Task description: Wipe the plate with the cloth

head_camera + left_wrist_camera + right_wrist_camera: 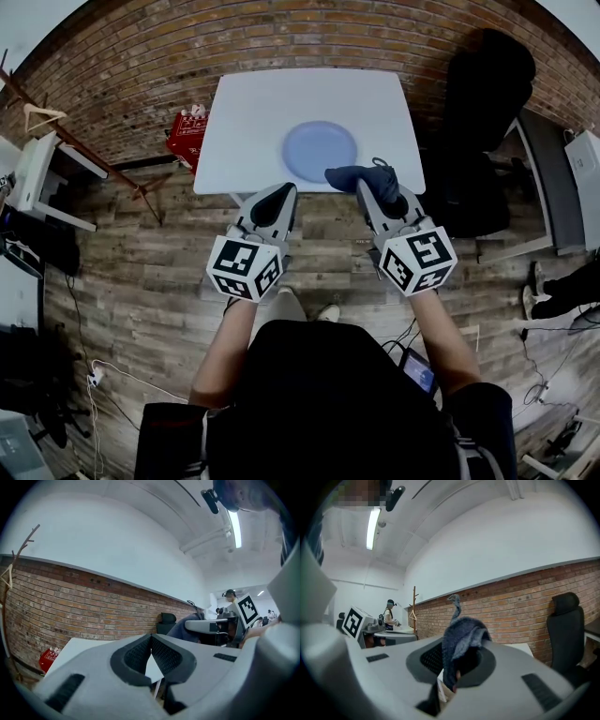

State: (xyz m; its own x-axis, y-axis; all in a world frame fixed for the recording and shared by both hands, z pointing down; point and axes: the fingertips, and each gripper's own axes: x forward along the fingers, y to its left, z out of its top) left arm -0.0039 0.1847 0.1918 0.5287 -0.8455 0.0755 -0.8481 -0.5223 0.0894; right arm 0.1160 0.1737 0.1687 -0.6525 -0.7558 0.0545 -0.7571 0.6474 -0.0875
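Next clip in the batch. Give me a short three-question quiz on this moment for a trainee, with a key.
1. Which gripper holds the cloth? A) left gripper B) right gripper C) neither
2. True or false: the plate lies on the floor.
3. Fill in: the left gripper's jaws are ___, with nothing between them.

Key:
1. B.
2. False. It lies on the white table.
3. Together.
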